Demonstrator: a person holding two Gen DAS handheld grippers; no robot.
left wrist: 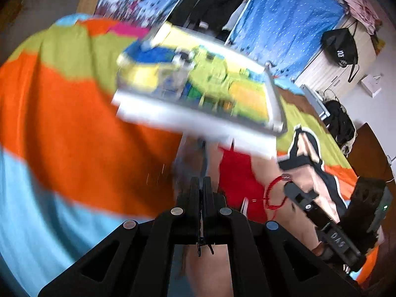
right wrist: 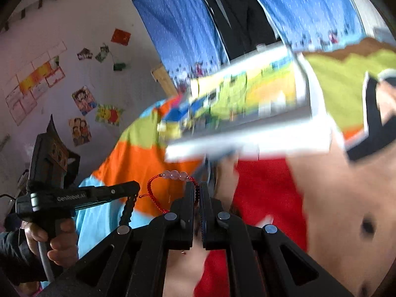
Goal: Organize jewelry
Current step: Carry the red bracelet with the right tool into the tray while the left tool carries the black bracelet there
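Observation:
A clear compartment jewelry box (left wrist: 198, 84) lies on the colourful blanket, blurred by motion; it also shows in the right wrist view (right wrist: 247, 104). My right gripper (right wrist: 200, 190) is shut on a red cord bracelet (right wrist: 158, 185) with pink beads, held in the air in front of the box. The same bracelet (left wrist: 272, 195) hangs from the right gripper (left wrist: 289, 185) in the left wrist view. My left gripper (left wrist: 203, 180) is shut with its jaws pressed together; a thin dark thing (left wrist: 203, 246) shows between its fingers near the base, and I cannot tell what it is.
The blanket (left wrist: 74, 128) has orange, green, light blue and red patches with a cartoon figure (left wrist: 304, 153). Blue curtains (left wrist: 284, 17) hang behind. A dresser with a black bag (left wrist: 341, 47) stands at the right. A wall with pictures (right wrist: 81, 99) is at the left.

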